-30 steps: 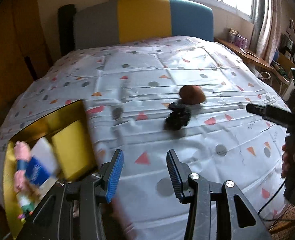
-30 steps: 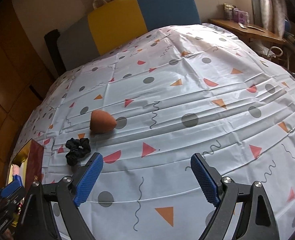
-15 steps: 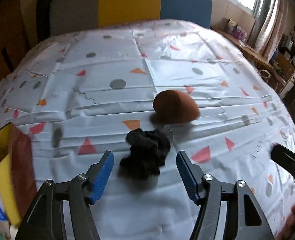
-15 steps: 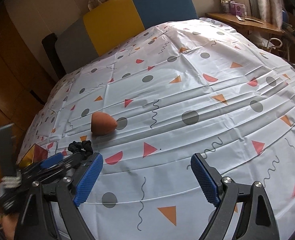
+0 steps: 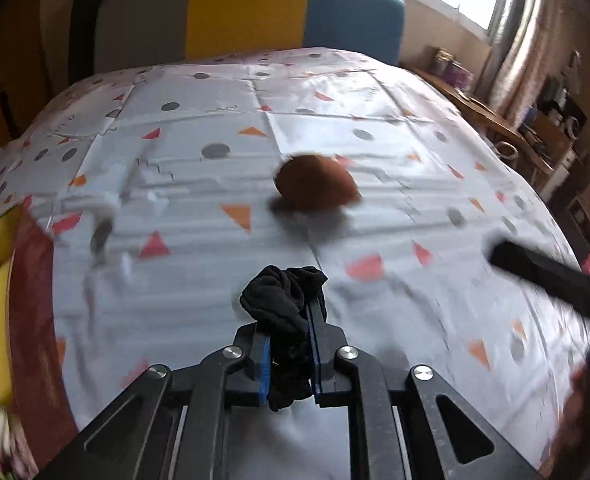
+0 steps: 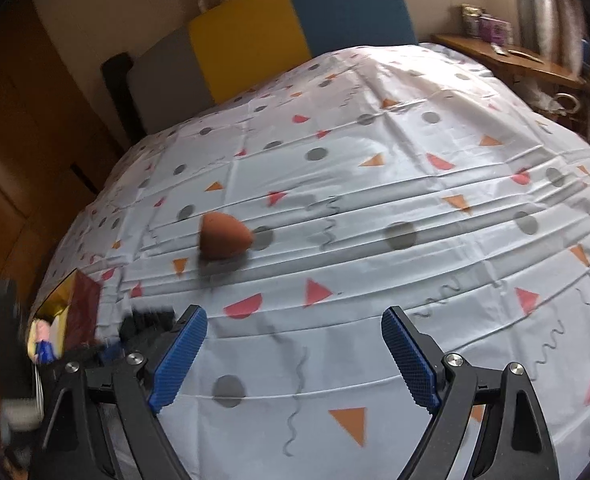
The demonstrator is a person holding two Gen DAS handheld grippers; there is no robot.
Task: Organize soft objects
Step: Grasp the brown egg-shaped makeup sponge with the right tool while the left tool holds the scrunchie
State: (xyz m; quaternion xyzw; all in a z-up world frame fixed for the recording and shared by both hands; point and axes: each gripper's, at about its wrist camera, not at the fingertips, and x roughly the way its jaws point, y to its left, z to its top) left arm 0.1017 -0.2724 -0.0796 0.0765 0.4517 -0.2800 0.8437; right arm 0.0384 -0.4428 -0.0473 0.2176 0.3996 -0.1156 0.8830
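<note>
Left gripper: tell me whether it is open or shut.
Shut. The left gripper has just closed its blue pads on the black scrunchie, which bunches out between them above the bedsheet.

No legible text, no labels, no brands, no numbers — print too blurred to read.

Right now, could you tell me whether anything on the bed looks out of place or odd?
Nothing looks damaged or spilled. The brown sponge lies loose on the sheet, not yet put away, while the left gripper is shut on the black scrunchie.
</note>
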